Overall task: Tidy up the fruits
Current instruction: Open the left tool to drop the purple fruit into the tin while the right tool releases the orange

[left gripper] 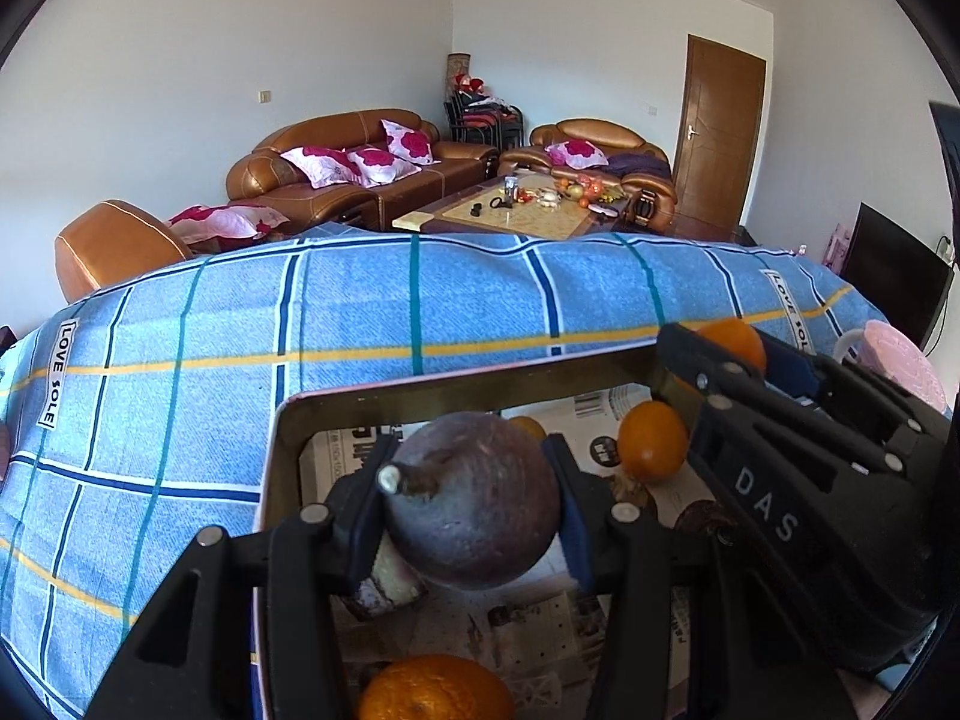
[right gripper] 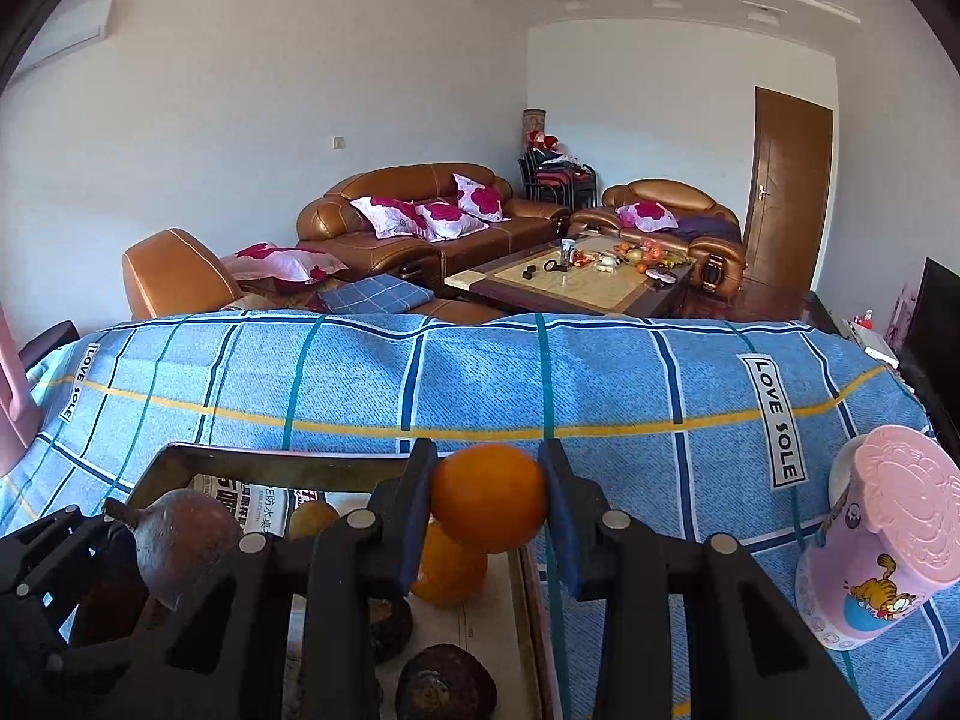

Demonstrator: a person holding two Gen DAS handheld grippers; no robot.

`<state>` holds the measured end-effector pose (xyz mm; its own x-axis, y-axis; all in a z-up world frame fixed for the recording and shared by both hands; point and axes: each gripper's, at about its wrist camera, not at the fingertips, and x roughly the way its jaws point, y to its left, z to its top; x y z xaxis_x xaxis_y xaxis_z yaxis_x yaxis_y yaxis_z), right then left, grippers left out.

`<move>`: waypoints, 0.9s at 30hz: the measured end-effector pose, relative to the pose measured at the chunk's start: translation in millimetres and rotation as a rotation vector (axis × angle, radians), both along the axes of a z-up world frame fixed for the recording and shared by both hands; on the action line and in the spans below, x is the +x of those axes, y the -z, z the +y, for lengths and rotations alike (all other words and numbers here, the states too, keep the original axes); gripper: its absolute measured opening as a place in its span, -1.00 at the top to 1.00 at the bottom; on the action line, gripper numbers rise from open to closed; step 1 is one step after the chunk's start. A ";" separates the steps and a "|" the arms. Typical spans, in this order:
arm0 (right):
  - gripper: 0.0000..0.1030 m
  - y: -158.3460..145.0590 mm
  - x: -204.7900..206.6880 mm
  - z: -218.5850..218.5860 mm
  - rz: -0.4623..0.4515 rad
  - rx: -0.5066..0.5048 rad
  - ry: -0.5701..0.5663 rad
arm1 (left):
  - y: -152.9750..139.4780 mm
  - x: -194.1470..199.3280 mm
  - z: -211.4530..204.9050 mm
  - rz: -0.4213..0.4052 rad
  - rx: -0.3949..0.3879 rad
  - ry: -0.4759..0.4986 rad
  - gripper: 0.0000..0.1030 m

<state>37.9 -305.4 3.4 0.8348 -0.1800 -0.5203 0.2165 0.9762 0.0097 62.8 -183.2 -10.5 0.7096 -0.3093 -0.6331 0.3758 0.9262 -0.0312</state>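
Note:
My left gripper (left gripper: pixel 474 498) is shut on a dark purple round fruit (left gripper: pixel 474 504) with a stem and holds it above a newspaper-lined tray (left gripper: pixel 282 450). My right gripper (right gripper: pixel 489 498) is shut on an orange (right gripper: pixel 489 498) over the tray's right rim (right gripper: pixel 528 588). The right gripper (left gripper: pixel 714 360) with its orange (left gripper: pixel 735 342) also shows at the right in the left wrist view. In the tray lie more oranges (left gripper: pixel 651 441) (left gripper: pixel 435 690) (right gripper: pixel 447 570) and dark purple fruits (right gripper: pixel 444 684). The left-held fruit (right gripper: pixel 186 546) shows at the left in the right wrist view.
The tray rests on a table covered by a blue checked cloth (left gripper: pixel 360 312). A pink cup with a cartoon cat (right gripper: pixel 882 540) stands to the right of the tray. Beyond the table are brown sofas (left gripper: pixel 360 168) and a coffee table (left gripper: pixel 510 210).

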 end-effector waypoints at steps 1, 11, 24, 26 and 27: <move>0.28 1.1 2.1 -0.8 0.009 0.010 -0.005 | -0.4 2.6 2.4 -0.001 -0.001 -0.009 0.02; 0.26 9.5 10.0 8.9 0.070 0.041 -0.076 | 2.7 6.4 14.2 0.005 0.016 -0.055 0.02; 0.23 18.6 11.4 -2.5 0.082 0.207 -0.140 | 1.3 -5.0 25.4 -0.002 -0.003 -0.085 -0.28; 0.23 18.0 8.1 -6.9 0.069 0.232 -0.145 | 0.1 -8.6 28.0 -0.004 -0.024 -0.070 -0.55; 0.12 18.1 6.5 -9.8 0.057 0.266 -0.163 | -0.9 -12.5 27.8 -0.012 -0.034 -0.055 -0.66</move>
<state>44.4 -315.2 -14.7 0.8095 0.1019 -0.5782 0.0654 0.9630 0.2613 50.4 -155.5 -9.6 0.7332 -0.2908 -0.6147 0.3252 0.9438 -0.0586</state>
